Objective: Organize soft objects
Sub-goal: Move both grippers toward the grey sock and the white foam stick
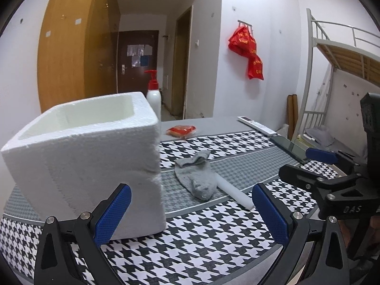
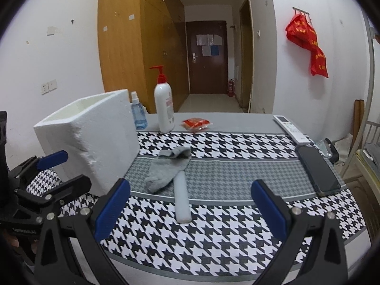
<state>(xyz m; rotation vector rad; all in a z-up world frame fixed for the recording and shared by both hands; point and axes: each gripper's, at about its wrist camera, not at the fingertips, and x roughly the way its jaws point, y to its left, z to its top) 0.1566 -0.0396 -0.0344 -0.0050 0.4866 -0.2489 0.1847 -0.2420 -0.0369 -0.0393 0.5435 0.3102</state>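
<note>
Standing open-topped foam box (image 1: 83,166), contents hidden, grey sock (image 1: 197,178) beside it, both jaws spread wide, empty

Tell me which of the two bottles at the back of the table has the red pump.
The tall white bottle has the red pump top. The small blue spray bottle beside it, next to the foam box, has a clear cap.

We hold both tongs side by side, low over the worktop: left tongs (image 1: 191,210) spread wide and empty, right tongs (image 2: 190,205) likewise.
</note>
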